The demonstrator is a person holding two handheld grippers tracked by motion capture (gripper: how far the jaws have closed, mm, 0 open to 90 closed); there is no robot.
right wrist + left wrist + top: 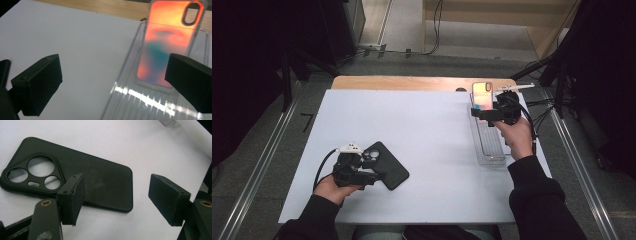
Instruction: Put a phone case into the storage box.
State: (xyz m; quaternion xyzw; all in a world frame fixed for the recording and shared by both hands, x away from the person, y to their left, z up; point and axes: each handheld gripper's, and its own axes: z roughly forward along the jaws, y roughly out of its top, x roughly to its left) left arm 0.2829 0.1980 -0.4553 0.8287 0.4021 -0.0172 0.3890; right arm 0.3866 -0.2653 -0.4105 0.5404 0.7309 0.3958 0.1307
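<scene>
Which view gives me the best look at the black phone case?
The left gripper view: the black phone case lies large and flat on the white table, camera cutouts plain, just beyond the left gripper. The high view shows it small, partly behind that gripper.

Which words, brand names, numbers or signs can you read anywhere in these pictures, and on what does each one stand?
None can be read.
Matte black rubber phone case: plain back, no brand mark.
Glossy orange and teal phone case: colours only, no lettering.
Clear ribbed plastic tray: no label.
White table sheet: blank.
</scene>
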